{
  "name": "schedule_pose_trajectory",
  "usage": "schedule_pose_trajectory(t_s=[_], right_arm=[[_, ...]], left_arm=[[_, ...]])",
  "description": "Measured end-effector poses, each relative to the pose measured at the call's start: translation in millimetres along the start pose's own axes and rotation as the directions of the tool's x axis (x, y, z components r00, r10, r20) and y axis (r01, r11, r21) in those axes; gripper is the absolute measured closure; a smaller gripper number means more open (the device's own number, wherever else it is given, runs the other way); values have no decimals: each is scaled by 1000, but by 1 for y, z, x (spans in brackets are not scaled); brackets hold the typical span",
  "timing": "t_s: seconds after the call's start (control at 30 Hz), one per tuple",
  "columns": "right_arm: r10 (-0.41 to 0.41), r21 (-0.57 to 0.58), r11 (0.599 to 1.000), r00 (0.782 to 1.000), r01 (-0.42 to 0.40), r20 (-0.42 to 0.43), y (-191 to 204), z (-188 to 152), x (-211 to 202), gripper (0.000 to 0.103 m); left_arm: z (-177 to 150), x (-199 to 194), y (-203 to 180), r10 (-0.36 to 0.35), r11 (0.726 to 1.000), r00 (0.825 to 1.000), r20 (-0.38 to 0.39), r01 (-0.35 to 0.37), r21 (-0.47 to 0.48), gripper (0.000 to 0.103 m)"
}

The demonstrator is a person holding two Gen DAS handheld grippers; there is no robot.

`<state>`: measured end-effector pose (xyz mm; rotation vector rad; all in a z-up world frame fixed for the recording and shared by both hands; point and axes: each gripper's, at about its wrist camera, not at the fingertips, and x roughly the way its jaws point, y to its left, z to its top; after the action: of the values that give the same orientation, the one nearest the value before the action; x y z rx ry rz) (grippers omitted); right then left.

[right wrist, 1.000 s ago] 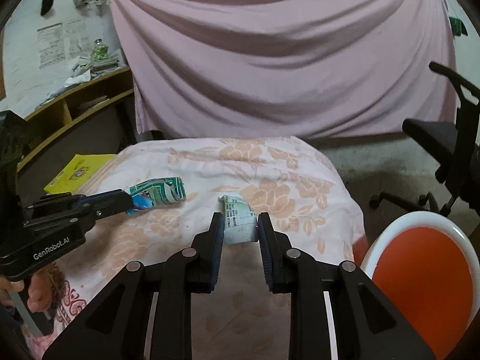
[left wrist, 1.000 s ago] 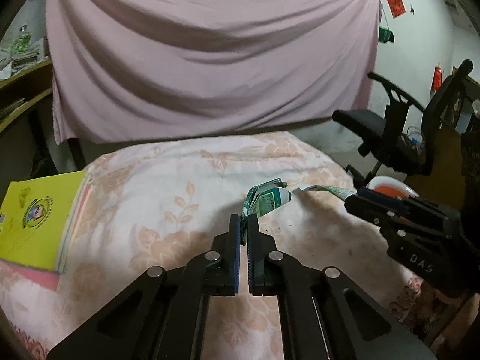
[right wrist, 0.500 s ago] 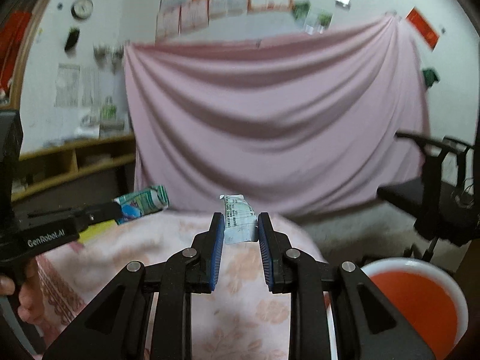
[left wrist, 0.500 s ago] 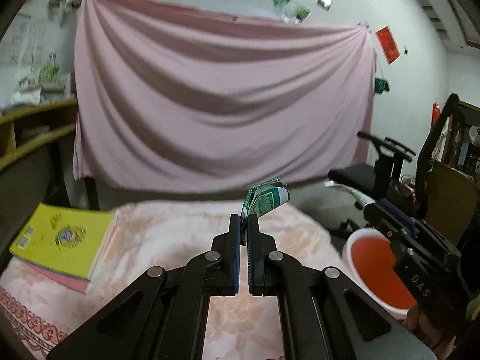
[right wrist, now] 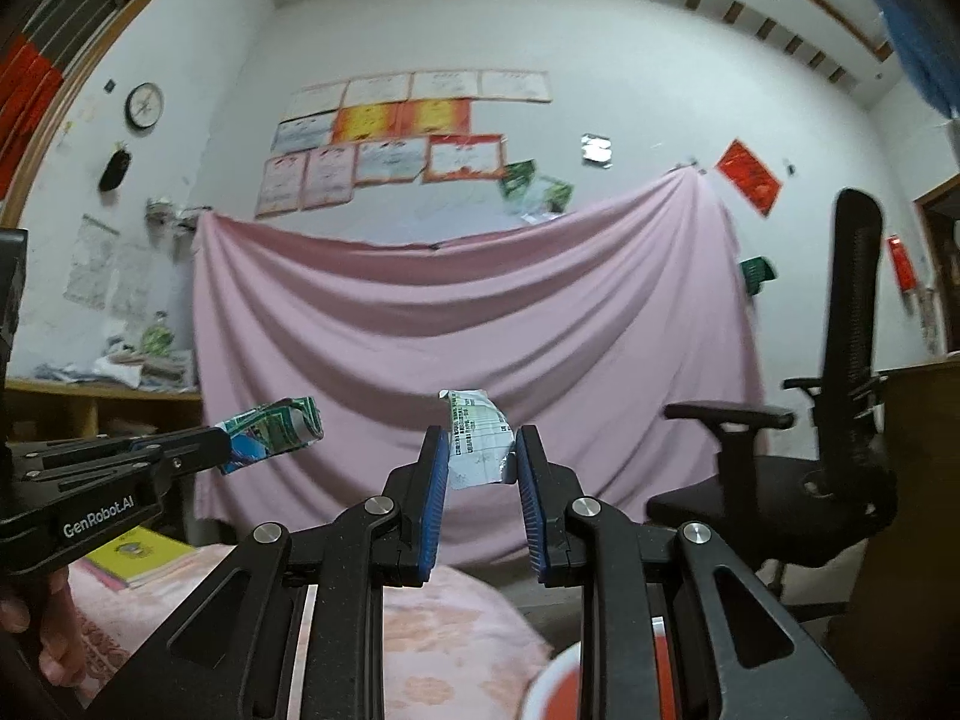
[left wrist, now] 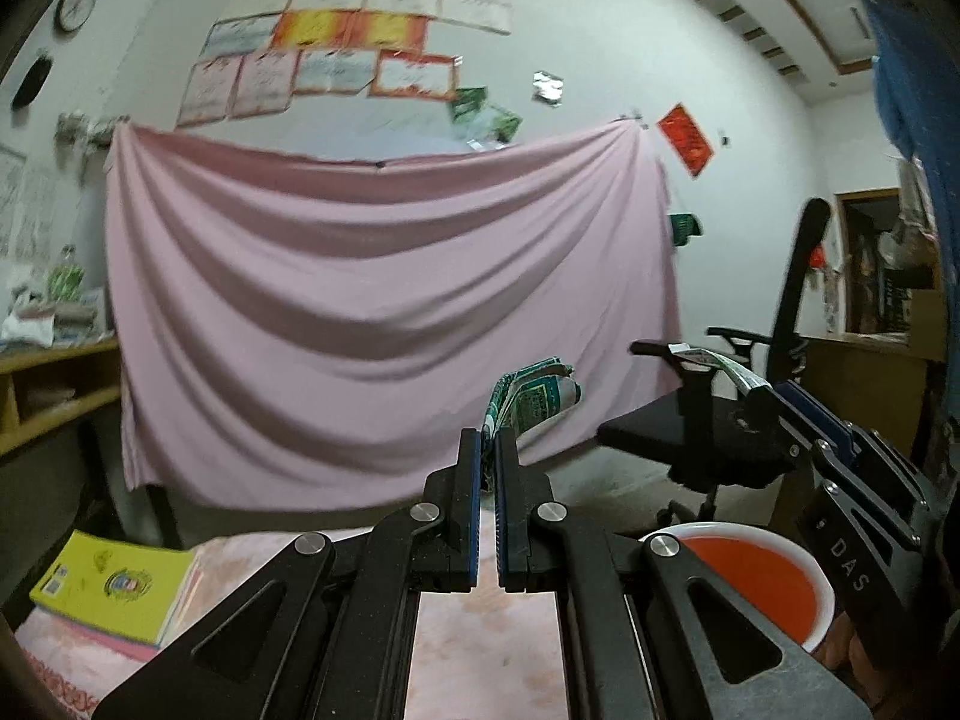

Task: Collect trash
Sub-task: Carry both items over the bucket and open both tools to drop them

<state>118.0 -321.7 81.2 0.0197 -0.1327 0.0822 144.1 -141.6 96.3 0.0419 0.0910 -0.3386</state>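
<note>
My left gripper (left wrist: pixel 487 450) is shut on a crushed green and white wrapper (left wrist: pixel 531 399), held up in the air; the same wrapper (right wrist: pixel 273 432) shows at the left of the right wrist view. My right gripper (right wrist: pixel 480 450) is shut on a crumpled white printed wrapper (right wrist: pixel 477 444), also lifted. The right gripper appears at the right of the left wrist view with that wrapper (left wrist: pixel 720 363). An orange bin with a white rim (left wrist: pixel 762 576) stands low right, below both grippers; only its edge (right wrist: pixel 555 690) shows in the right wrist view.
A bed with a pink floral cover (left wrist: pixel 480 648) lies below. Yellow books (left wrist: pixel 114 588) sit on its left edge. A black office chair (right wrist: pixel 840 450) stands at the right. A pink sheet (left wrist: pixel 372 312) hangs behind. Wooden shelves (left wrist: pixel 42 384) are at the left.
Both grippers have risen and tilted up from the bed with their wrappers held. The views now show the wall and ceiling; the orange bin sits closer below.
</note>
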Motion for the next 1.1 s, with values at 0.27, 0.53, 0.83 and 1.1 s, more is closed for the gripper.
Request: schedule_pose_trajectory(t_s=[0.27,0.53,0.83,1.1], right_arm=[[-97,23,995,995,96,5,-31,1,-14,82],[-164,64,984,986,165,-26,-61,-6,-25,82],[-198,109,972,974,210,-108,-85,-18,-19,82],[-186,153,966,971,209,-151,-99,-24,-16,82]], left_arm=[[0,4,-46,-94,994,996,3,93,58,101],[-6,21,-79,-154,984,987,-48,157,81,101],[-12,43,-100,-190,978,973,-131,199,62,101],[-21,54,-114,-204,972,961,-187,221,75,100]])
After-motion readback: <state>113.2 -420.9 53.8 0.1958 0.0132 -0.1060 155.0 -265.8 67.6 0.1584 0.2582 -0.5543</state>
